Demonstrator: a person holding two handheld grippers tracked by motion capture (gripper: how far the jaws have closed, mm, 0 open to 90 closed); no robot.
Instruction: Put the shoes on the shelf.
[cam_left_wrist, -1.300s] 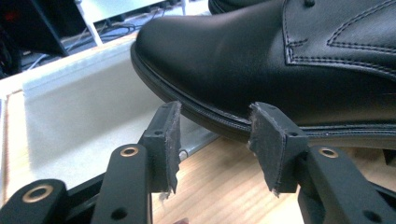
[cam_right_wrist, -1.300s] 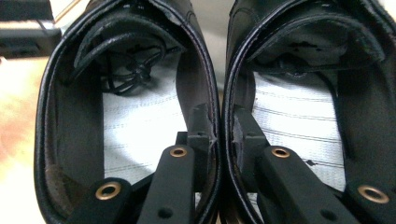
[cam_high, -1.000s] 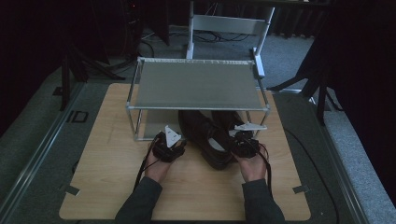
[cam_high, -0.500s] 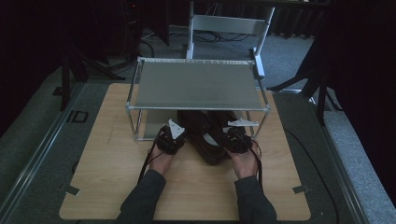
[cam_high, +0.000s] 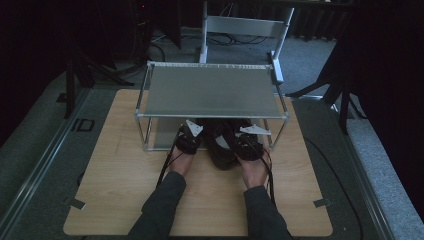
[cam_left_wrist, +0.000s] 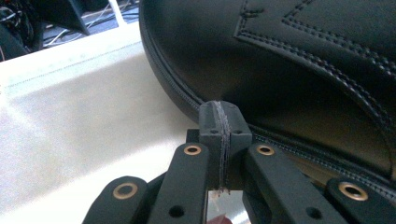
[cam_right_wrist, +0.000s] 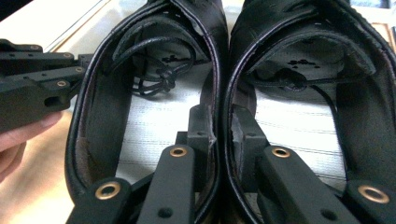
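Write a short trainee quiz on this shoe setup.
1. True or false: the right gripper pinches the neighbouring inner walls of the two black shoes.
2. The left gripper is: A) wide open, B) shut on nothing, beside a shoe, C) shut on a lace.
3. What stands over the shoes' front ends?
Key: 1 true; 2 B; 3 the metal shelf.

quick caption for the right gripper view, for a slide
Right gripper pinches the touching inner walls of two black shoes, one jaw inside each, while the left gripper sits beside the left shoe.
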